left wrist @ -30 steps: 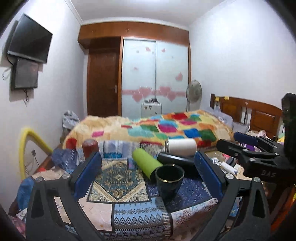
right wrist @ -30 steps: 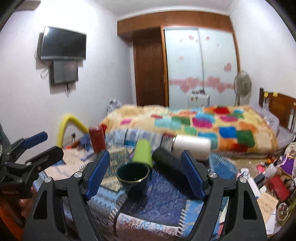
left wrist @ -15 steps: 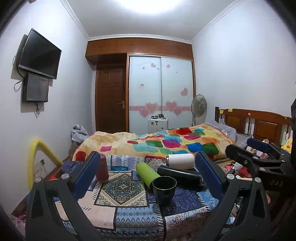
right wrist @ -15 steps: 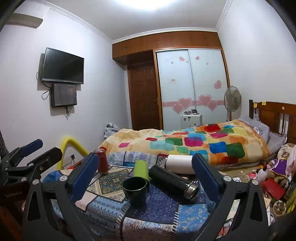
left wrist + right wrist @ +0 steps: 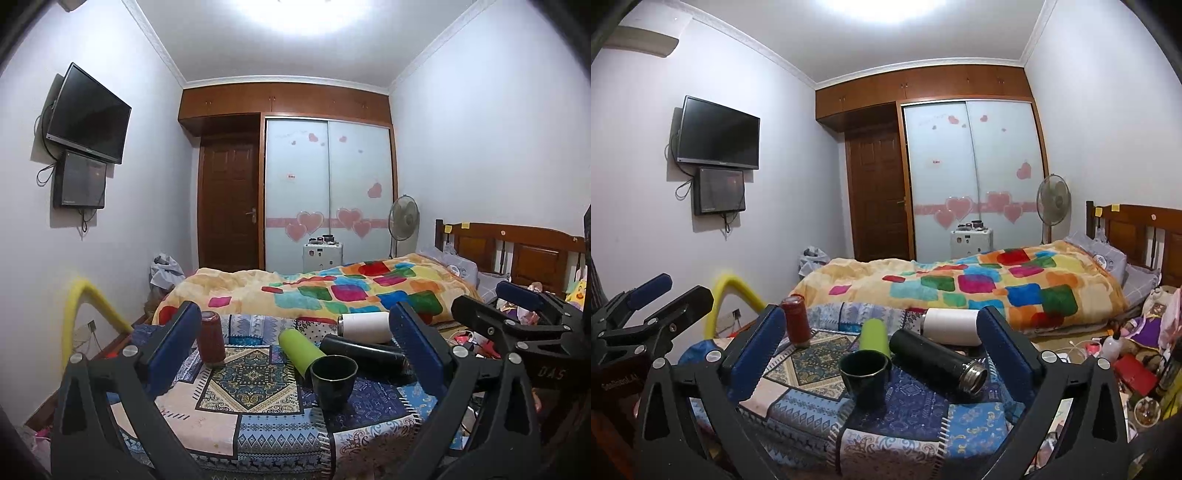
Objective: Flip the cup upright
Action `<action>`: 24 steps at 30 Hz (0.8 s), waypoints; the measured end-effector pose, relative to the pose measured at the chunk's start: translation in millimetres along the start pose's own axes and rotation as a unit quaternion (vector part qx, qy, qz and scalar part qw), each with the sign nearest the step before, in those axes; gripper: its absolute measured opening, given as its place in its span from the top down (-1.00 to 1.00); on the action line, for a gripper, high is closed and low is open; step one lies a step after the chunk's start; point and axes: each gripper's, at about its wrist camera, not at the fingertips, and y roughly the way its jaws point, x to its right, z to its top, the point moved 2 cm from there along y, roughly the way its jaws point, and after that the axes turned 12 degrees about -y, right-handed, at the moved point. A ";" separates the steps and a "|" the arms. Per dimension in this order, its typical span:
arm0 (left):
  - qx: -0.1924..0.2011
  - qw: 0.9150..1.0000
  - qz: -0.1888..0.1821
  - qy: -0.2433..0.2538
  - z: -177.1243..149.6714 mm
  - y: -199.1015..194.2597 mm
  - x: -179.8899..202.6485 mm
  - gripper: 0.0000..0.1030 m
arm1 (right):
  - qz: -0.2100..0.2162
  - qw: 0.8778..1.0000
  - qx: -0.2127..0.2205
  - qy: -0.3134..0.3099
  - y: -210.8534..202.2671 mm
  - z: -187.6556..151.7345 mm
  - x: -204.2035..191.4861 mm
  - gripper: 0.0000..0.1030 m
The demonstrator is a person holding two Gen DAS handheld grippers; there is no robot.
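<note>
Cup [image 5: 334, 380] upright on table [image 5: 258, 435]. Green bottle [image 5: 300, 349] lying just behind cup. Left tongs [image 5: 295, 354] wide, empty. Right tongs [image 5: 882, 350] wide, empty.

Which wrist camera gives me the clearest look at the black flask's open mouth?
The right wrist view: the black flask lies with its steel threaded mouth turned toward that camera. In the left wrist view the flask shows side-on, its mouth end hidden behind the gripper's right finger.

Patterned cloth-covered table [image 5: 229, 417] carries dark cup [image 5: 334, 380], red bottle [image 5: 211, 336], three lying flasks [image 5: 936, 360].
</note>
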 end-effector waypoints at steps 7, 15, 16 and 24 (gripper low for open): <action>0.000 1.000 0.001 -0.001 -1.0 -0.8 -0.2 -1.00 | 0.000 1.000 0.001 0.001 -1.2 0.9 -0.5 -1.00; -0.005 1.000 0.005 -0.006 -2.2 1.6 -2.3 -1.00 | -0.001 1.000 0.000 -0.001 -1.3 0.0 0.2 -1.00; -0.006 1.000 0.005 -0.007 -2.5 2.3 -2.6 -1.00 | -0.001 1.000 -0.001 -0.001 -1.3 -0.2 -0.5 -1.00; -0.010 1.000 0.004 -0.008 -2.9 7.1 -4.1 -1.00 | -0.001 1.000 -0.001 -0.001 -0.9 -0.2 -0.5 -1.00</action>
